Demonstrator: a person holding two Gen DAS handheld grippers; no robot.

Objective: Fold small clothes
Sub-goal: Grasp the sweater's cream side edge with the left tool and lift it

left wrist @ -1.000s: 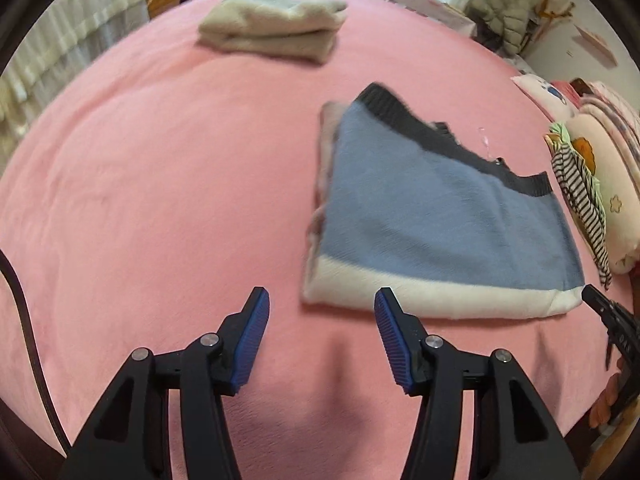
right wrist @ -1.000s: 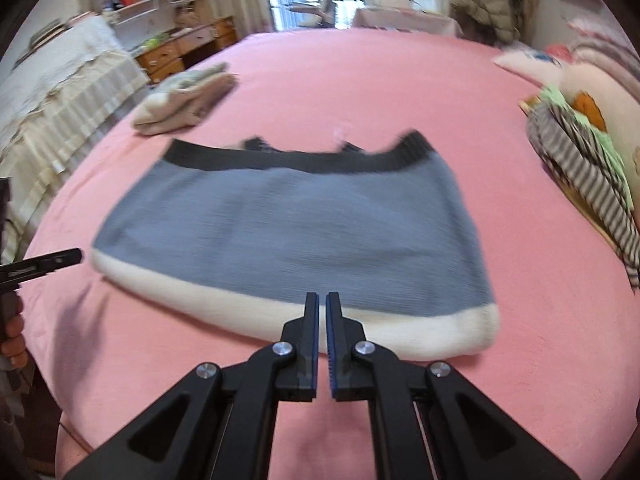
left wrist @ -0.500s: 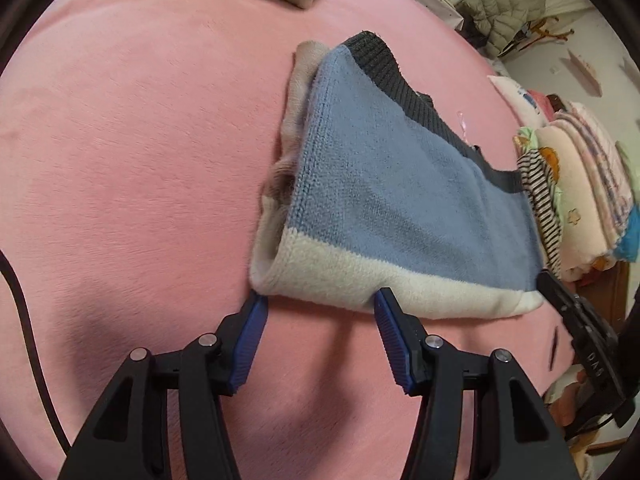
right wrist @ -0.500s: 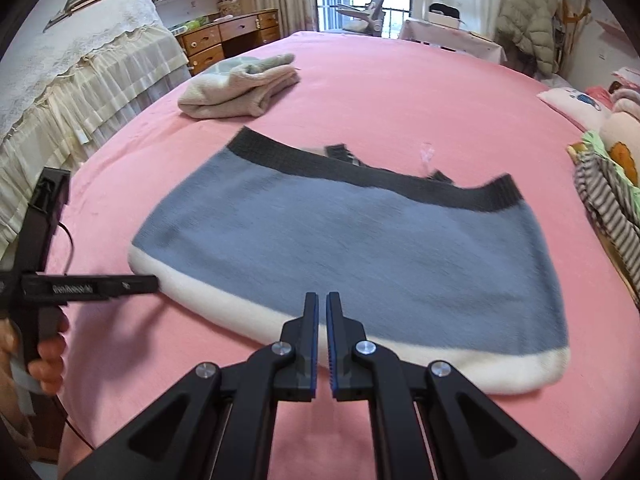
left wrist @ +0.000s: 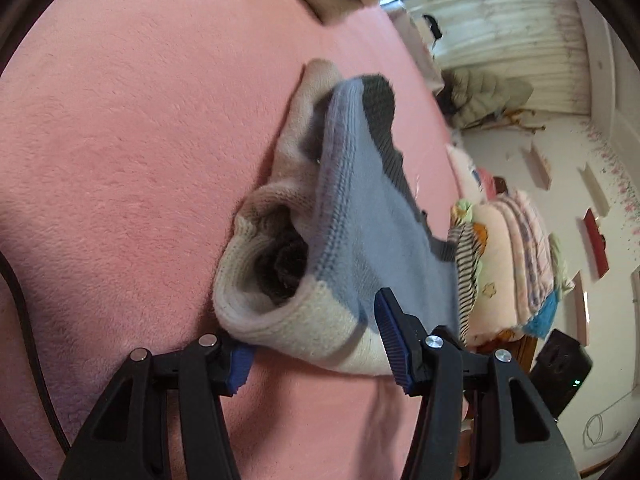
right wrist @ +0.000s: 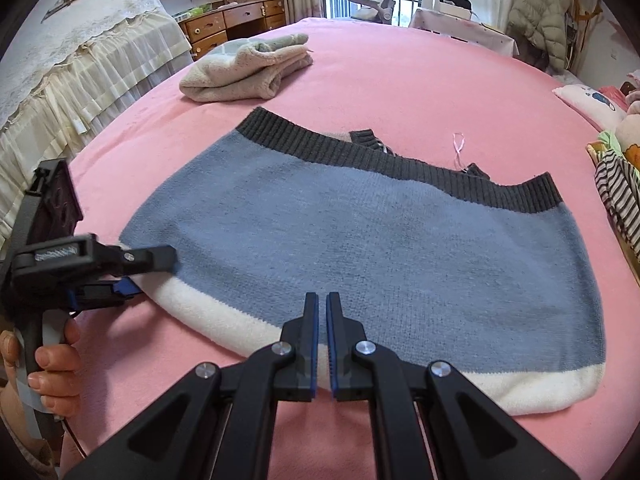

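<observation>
The blue sweater (right wrist: pixel 360 248) lies spread across the middle of the pink bed (right wrist: pixel 400 80), its white hem along the near edge and its dark ribbed band toward the far side. It looks partly folded already: it forms a flat oblong with no sleeves sticking out, and the left wrist view shows layers tucked inside at its left end, so the sleeves seem to be turned in. The final fold across its width is, by my reading, still to do. The left tongs (left wrist: pixel 316 336) stand half open at the sweater's left end, one finger slid under the white hem corner and the other above the blue knit; the pads do not yet press, so nothing is gripped. The right tongs (right wrist: pixel 323 320) are closed with nothing between them, hovering over the white hem near the middle of the near edge. A folded beige garment (right wrist: pixel 248 72) sits near the far left corner of the bed, likely finished work, and a stack of small clothes (left wrist: pixel 508 264) waits at the right edge, so more pieces seem left after this one.
</observation>
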